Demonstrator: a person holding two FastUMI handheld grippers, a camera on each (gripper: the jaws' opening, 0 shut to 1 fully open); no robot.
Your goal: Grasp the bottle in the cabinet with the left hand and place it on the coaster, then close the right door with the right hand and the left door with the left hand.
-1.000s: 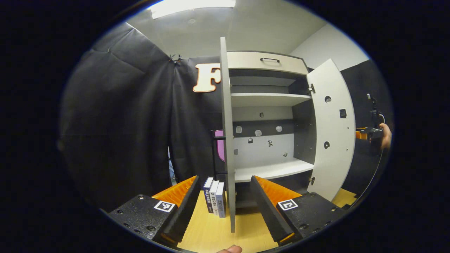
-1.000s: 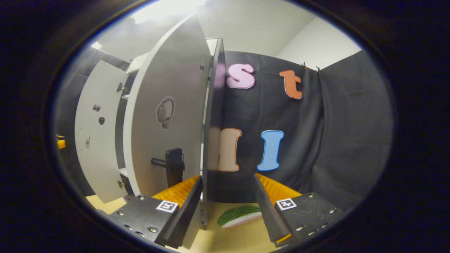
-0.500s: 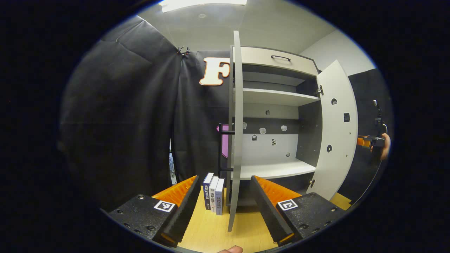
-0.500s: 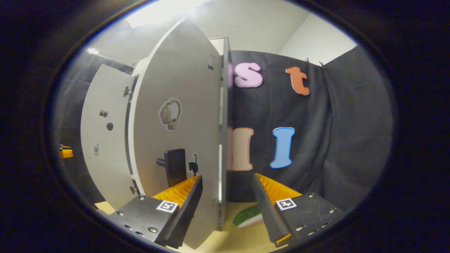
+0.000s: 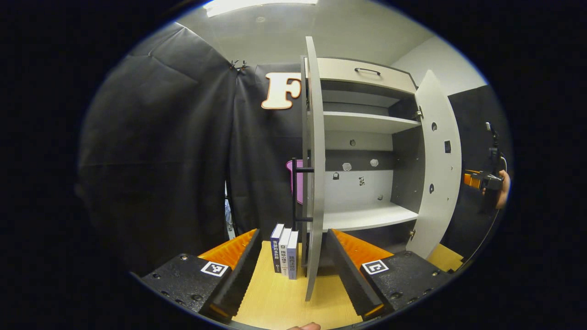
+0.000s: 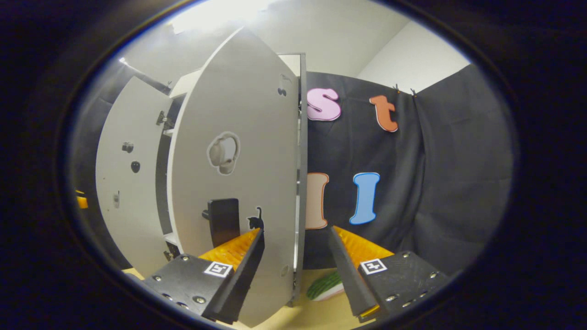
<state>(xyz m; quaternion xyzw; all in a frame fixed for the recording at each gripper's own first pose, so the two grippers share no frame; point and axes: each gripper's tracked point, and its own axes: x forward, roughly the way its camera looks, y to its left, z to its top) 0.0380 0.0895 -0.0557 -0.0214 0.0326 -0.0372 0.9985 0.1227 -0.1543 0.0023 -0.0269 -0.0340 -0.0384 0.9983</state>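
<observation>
This is a staged recording booth, not a lived-in home. Black cloth hangs clipped up as walls to the left of and behind a pale cabinet, whose shelves stand bare. The cabinet sits on a light wooden tabletop, with three books upright just left of it. Above it run a plain white ceiling and a light panel.

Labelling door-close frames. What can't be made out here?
- Left door, left gripper view: seen edge-on between the open left gripper, so contact cannot be judged.
- Right door, right gripper view: its edge stands between the open right gripper; touch unclear.
- Small stickers on the cabinet's back wall, left gripper view: too small.
- Green thing, right gripper view: partly behind a finger.
</observation>
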